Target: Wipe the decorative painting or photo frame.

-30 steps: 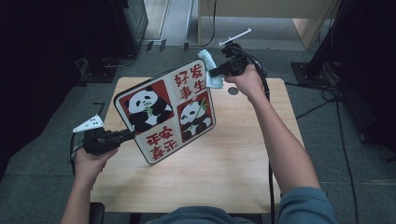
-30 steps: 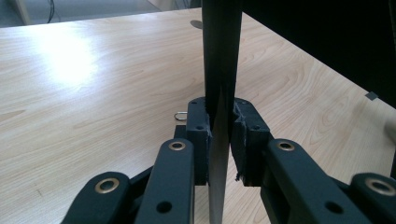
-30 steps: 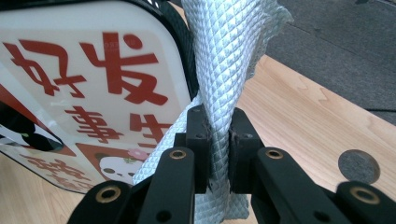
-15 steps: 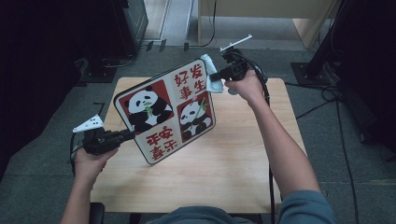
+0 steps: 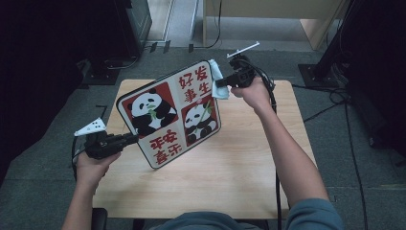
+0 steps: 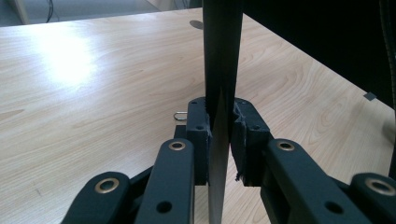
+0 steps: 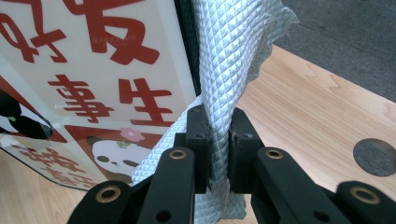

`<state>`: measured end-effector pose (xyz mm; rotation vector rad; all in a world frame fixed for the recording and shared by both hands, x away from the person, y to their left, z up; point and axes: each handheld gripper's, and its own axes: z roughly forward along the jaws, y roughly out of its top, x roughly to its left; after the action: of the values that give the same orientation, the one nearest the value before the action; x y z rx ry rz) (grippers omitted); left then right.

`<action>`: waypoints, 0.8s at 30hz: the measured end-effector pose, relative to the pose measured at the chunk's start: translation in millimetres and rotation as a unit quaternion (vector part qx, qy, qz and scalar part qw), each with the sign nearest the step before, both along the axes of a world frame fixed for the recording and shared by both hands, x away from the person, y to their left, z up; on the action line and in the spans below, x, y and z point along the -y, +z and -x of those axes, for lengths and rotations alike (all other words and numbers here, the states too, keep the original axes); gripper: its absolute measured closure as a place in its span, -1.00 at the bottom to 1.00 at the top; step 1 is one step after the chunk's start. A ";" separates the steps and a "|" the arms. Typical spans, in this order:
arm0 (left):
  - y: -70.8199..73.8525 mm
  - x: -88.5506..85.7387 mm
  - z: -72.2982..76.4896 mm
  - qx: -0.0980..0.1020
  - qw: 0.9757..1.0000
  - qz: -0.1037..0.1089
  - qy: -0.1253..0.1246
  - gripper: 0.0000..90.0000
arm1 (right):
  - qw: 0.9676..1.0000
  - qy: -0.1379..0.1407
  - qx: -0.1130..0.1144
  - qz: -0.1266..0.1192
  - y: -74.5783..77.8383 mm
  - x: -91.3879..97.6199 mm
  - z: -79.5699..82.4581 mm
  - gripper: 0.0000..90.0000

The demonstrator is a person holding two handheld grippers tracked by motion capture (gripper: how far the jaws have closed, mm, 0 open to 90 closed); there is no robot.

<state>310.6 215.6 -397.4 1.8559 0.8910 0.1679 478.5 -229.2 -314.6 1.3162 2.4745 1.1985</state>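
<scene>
A person sits at a light wooden surface (image 5: 249,177), holding a claw tool in each hand. In the centre of the high view, a flat square board (image 5: 170,115) printed with two pandas and red Chinese characters is held tilted above the surface, one corner toward the lower left of the frame and the opposite edge toward the upper right. The left claw (image 5: 131,139), at the lower left of the high view, is pressed together on the board's lower-left edge; in the left gripper view the thin dark edge of the board (image 6: 222,70) rises upright between the black pads. The right claw (image 5: 221,82), just right of top centre in the high view, pinches a pale, quilted cloth (image 7: 229,60), which lies against the board's upper right edge. In the right gripper view the cloth stands bunched between the pads, touching the board's white rim. The board looks stiff, thin and light, with a glossy face that is probably slippery, so a firm pinch on the rim seems the safest hold. The cloth looks soft and limp; gripped by a fold, it will likely drape and slide with little resistance.
</scene>
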 end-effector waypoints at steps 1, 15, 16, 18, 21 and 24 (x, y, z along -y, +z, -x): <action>0.0 0.0 0.0 0.000 1.000 0.000 0.000 0.75 | 1.000 0.000 0.001 -0.002 -1.6 0.5 0.5 0.82; -0.1 -0.3 0.3 0.000 1.000 0.000 0.000 0.75 | 1.000 -0.006 -0.005 -0.015 -23.1 5.1 6.6 0.82; -0.1 -0.3 0.3 0.000 1.000 0.000 0.000 0.75 | 1.000 -0.007 -0.004 -0.015 -24.5 5.4 7.1 0.82; -0.2 -0.4 0.2 0.000 1.000 0.000 0.000 0.75 | 1.000 -0.009 -0.003 -0.018 -27.4 5.7 8.6 0.82; -0.1 -0.3 0.4 0.000 1.000 0.000 -0.001 0.75 | 1.000 -0.009 -0.003 -0.019 -31.0 6.7 10.2 0.82; 0.1 -0.3 0.6 0.001 1.000 -0.001 0.000 0.75 | 1.000 -0.010 0.000 -0.025 -33.5 7.6 12.3 0.82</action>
<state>310.0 215.9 -397.3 1.8587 0.8895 0.1697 466.2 -236.8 -348.1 1.3503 2.4401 1.2629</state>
